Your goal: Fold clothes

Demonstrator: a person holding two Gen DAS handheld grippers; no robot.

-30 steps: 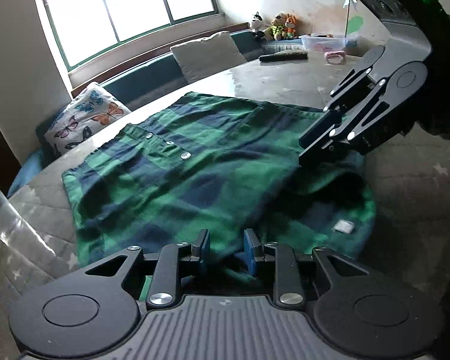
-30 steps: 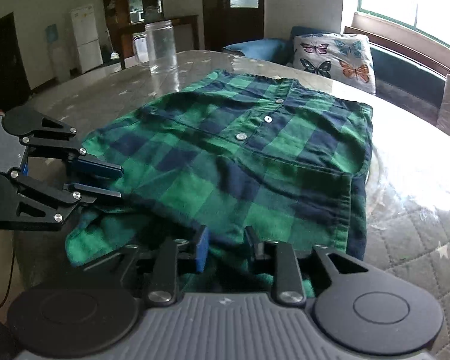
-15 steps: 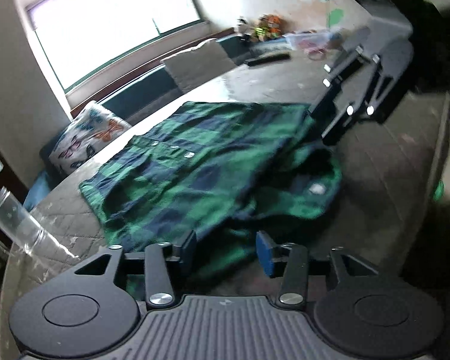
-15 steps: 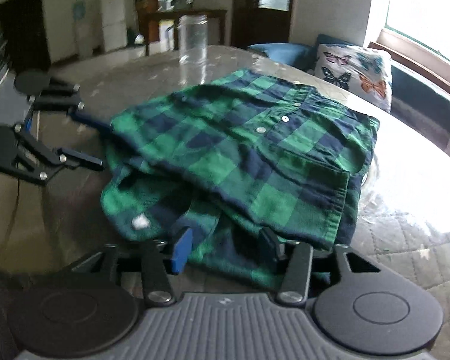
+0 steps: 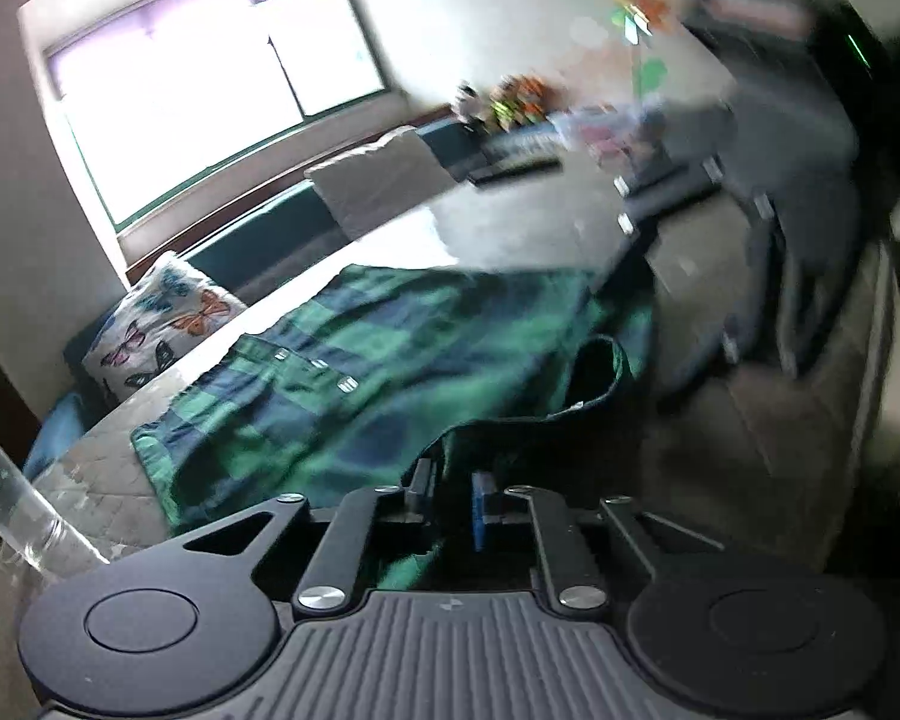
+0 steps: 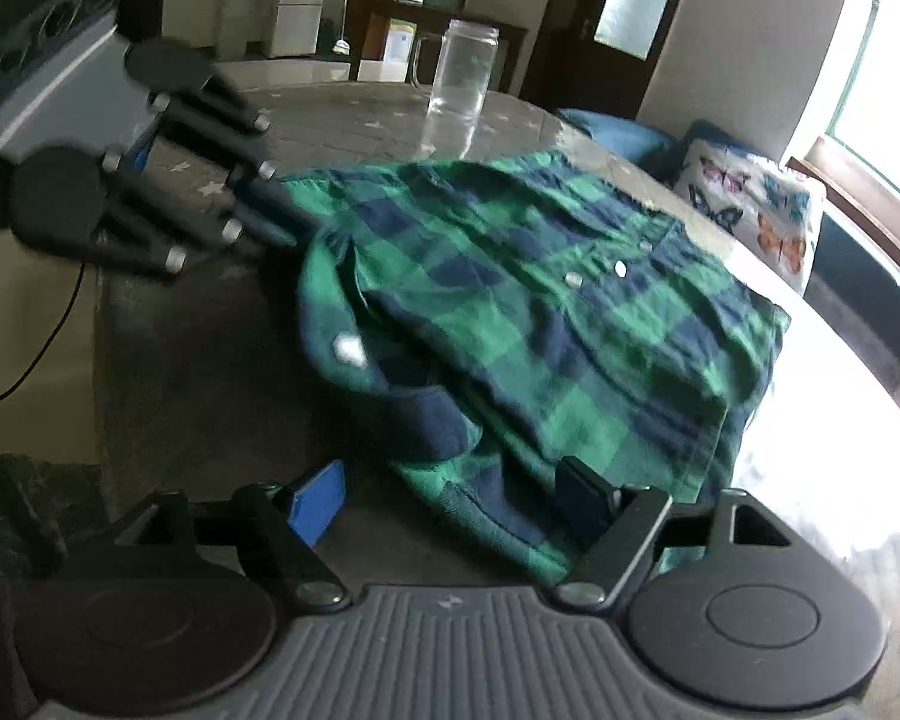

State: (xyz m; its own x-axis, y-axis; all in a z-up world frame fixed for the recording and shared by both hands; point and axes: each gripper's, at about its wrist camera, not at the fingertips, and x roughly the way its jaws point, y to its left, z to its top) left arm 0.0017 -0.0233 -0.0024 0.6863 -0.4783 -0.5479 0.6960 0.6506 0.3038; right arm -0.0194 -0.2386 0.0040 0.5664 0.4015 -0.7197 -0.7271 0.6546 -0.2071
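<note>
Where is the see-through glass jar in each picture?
Left wrist view: the clear glass jar is at the far left edge, low down, partly cut off.
Right wrist view: the jar stands upright at top centre, beyond the green plaid shirt.
Shared landmark: the butterfly pillow.

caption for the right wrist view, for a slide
Right gripper open at the near hem of a green plaid shirt on the table, left gripper at its far corner.
</note>
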